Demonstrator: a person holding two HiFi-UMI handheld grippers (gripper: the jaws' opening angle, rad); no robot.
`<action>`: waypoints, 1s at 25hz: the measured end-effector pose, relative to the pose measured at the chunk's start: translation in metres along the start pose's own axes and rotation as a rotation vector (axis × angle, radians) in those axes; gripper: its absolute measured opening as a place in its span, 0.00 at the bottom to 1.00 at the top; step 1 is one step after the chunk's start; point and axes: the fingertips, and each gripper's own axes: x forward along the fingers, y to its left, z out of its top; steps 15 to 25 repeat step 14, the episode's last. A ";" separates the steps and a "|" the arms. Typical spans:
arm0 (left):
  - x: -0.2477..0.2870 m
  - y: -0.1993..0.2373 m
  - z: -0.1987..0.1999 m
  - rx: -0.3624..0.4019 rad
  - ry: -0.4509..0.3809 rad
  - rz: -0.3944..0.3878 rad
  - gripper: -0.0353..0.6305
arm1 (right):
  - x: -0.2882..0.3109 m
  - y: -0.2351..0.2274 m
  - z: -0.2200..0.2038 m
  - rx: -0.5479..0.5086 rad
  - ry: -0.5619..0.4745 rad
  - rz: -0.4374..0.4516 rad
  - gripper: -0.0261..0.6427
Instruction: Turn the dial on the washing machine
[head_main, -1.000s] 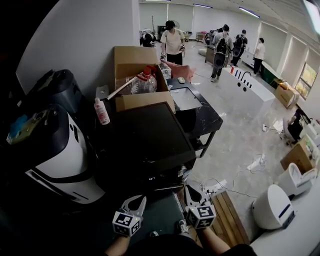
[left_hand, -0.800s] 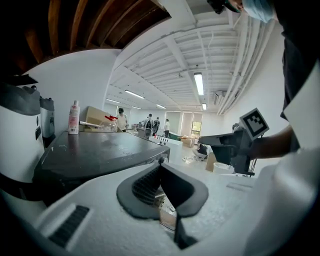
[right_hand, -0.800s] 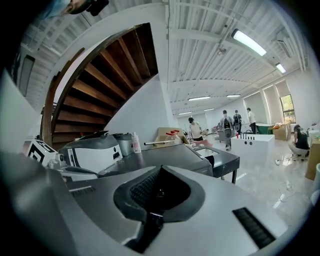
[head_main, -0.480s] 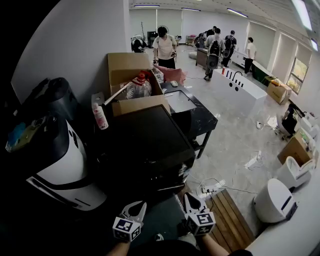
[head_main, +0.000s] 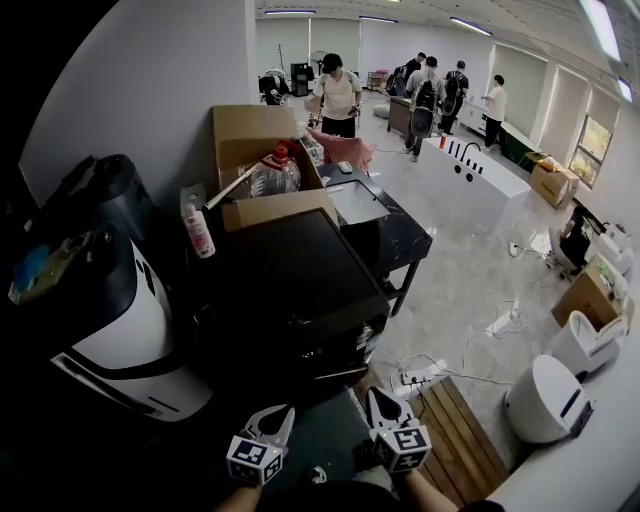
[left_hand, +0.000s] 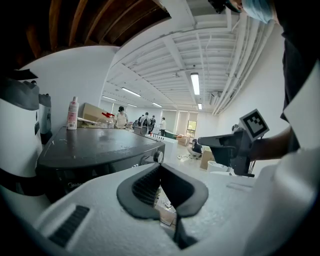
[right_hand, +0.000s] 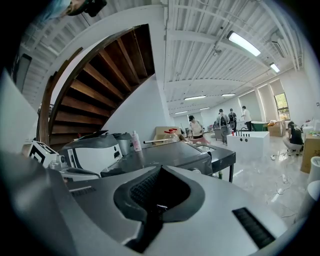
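Observation:
The black top-loading washing machine (head_main: 290, 285) fills the middle of the head view. Its small silver dial (left_hand: 158, 156) sits on the front panel's right end, seen just past my left gripper (left_hand: 160, 167). Both grippers hang low in front of the machine, well short of the dial. My left gripper (head_main: 276, 413) is shut with nothing in it. My right gripper (head_main: 376, 396) is also shut and holds nothing. In the left gripper view the right gripper (left_hand: 202, 142) shows to the right, level with the dial. The right gripper (right_hand: 160, 170) looks over the machine's dark lid (right_hand: 165, 151).
A white and black appliance (head_main: 120, 320) stands left of the machine. Behind are a white bottle (head_main: 198, 228), an open cardboard box (head_main: 262, 135) and a black sink table (head_main: 400, 240). A wooden pallet (head_main: 462, 435) and cables lie at the right. Several people stand far off.
Both grippers have drifted slightly lower in the head view and stay shut. The view itself has shifted a little; nothing was touched.

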 end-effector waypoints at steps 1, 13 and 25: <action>0.000 0.000 0.000 0.000 0.000 0.000 0.06 | 0.001 -0.001 0.000 -0.003 -0.004 0.003 0.04; 0.010 -0.001 0.004 0.000 -0.001 -0.008 0.06 | 0.005 -0.004 0.001 -0.003 0.020 0.003 0.04; 0.011 -0.002 0.004 -0.001 -0.002 -0.010 0.06 | 0.005 -0.006 0.000 -0.007 0.021 0.001 0.04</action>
